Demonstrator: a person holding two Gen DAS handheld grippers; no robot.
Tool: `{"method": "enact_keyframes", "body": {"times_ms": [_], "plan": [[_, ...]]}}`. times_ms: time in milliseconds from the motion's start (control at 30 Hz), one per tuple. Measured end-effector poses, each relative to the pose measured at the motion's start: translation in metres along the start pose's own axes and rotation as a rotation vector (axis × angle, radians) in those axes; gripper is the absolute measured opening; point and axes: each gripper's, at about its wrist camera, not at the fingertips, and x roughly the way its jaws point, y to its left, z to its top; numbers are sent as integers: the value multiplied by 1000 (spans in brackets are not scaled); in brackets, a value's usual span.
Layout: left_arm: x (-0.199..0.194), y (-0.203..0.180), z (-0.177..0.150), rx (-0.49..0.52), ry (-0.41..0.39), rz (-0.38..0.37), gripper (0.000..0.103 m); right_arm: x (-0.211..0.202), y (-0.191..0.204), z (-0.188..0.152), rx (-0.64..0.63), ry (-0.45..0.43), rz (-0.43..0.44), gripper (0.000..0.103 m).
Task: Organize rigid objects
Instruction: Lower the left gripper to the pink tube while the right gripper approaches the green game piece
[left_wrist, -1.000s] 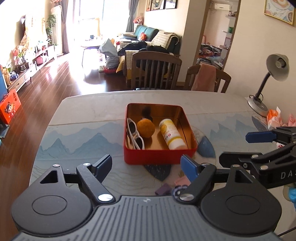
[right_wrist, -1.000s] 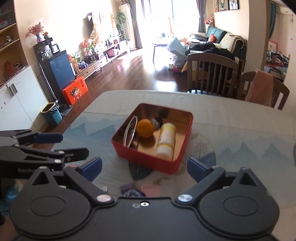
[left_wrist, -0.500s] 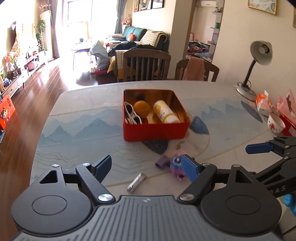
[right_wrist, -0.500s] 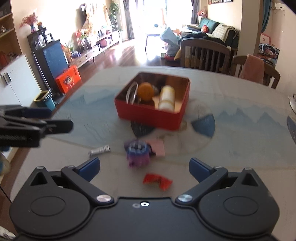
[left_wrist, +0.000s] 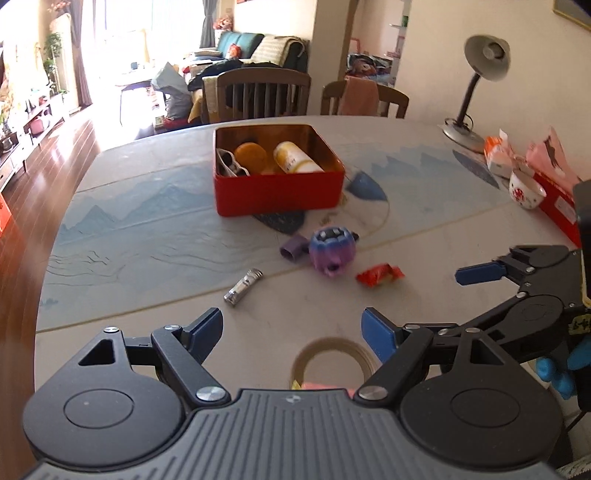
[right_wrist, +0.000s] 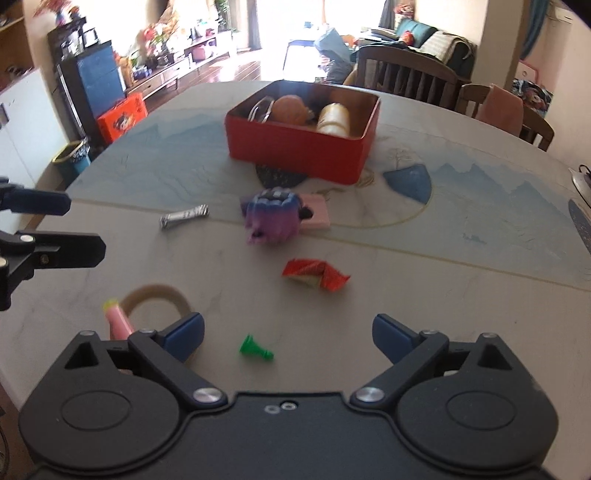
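A red tin box (left_wrist: 280, 192) (right_wrist: 299, 147) on the table holds sunglasses, an orange ball (left_wrist: 251, 157) and a yellow-white bottle (left_wrist: 295, 158). In front of it lie a purple toy (left_wrist: 332, 251) (right_wrist: 273, 218), a silver cylinder (left_wrist: 243, 287) (right_wrist: 184, 217), a red wrapper (left_wrist: 379, 275) (right_wrist: 314, 275), a beige ring (left_wrist: 330, 356) (right_wrist: 155, 295), a pink tube (right_wrist: 119, 323) and a green piece (right_wrist: 255, 348). My left gripper (left_wrist: 293, 328) is open and empty above the ring. My right gripper (right_wrist: 288, 332) is open and empty above the green piece.
A desk lamp (left_wrist: 476, 85), a cup (left_wrist: 526, 191), snack bags and a red carton (left_wrist: 557, 199) stand at the table's right side. Wooden chairs (left_wrist: 262, 94) stand behind the table. A pink eraser (right_wrist: 314, 216) lies beside the purple toy.
Both grippers have pulled back from the red box toward the table's near edge. The toy, cylinder, wrapper, ring and green piece have come into view. Both stay open.
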Motion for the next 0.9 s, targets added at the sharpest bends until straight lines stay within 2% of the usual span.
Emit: {"method": "enact_keyframes", "body": {"times_ms": [167, 300, 467, 533, 667, 833, 900], "plan": [[3, -9, -14, 23, 24, -24, 82, 5, 4, -11, -35, 31, 14, 88], [7, -18, -25, 49, 51, -41, 82, 13, 7, -17, -68, 54, 31, 77], [10, -27, -38, 86, 55, -40, 82, 18, 13, -21, -101, 58, 36, 69], [12, -30, -42, 105, 54, -38, 82, 20, 15, -22, -111, 62, 38, 63], [16, -35, -48, 128, 60, -38, 82, 21, 15, -23, -113, 56, 47, 59], [23, -32, -52, 104, 71, -17, 81, 23, 16, -19, -103, 44, 55, 50], [25, -31, -52, 102, 72, -18, 76, 24, 17, -18, -108, 39, 60, 47]]}}
